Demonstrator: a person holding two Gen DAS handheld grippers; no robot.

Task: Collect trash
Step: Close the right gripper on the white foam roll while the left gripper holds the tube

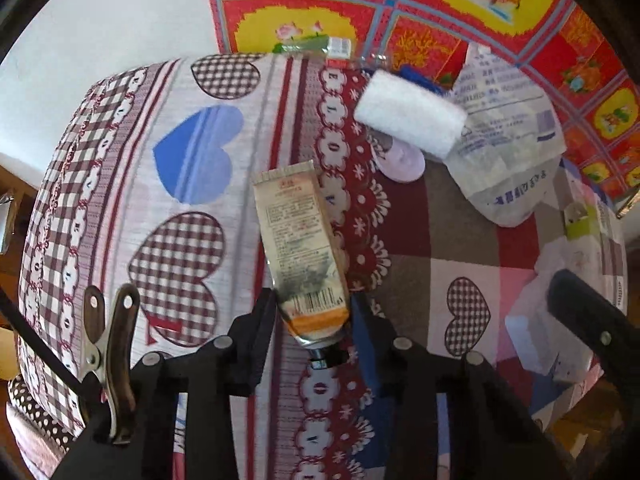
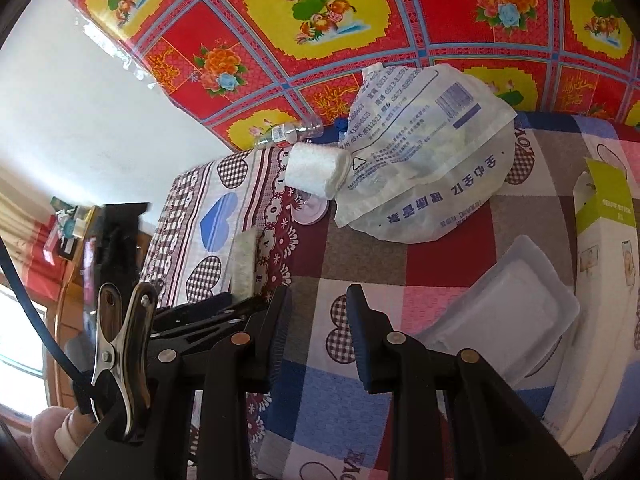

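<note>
My left gripper (image 1: 314, 308) is shut on a squeezed beige cream tube (image 1: 301, 240) near its cap end, held over the patterned bedspread (image 1: 180, 152). The tube also shows edge-on in the right wrist view (image 2: 245, 260), with the left gripper beside it. My right gripper (image 2: 318, 304) is open and empty above the bedspread (image 2: 360, 264). Ahead lie a white gauze roll (image 1: 410, 118) (image 2: 318, 174), a crumpled translucent printed bag (image 1: 508, 148) (image 2: 424, 168), a pink round lid (image 1: 402, 160) (image 2: 310, 210) and a small clear bottle (image 1: 316, 46) (image 2: 290, 132).
A clear plastic tray (image 2: 512, 312) and a white and green box (image 2: 604, 248) lie at the right on the bed. A red and yellow flowered cloth (image 2: 320, 20) covers the wall behind. Wooden furniture (image 2: 68, 280) stands at the left.
</note>
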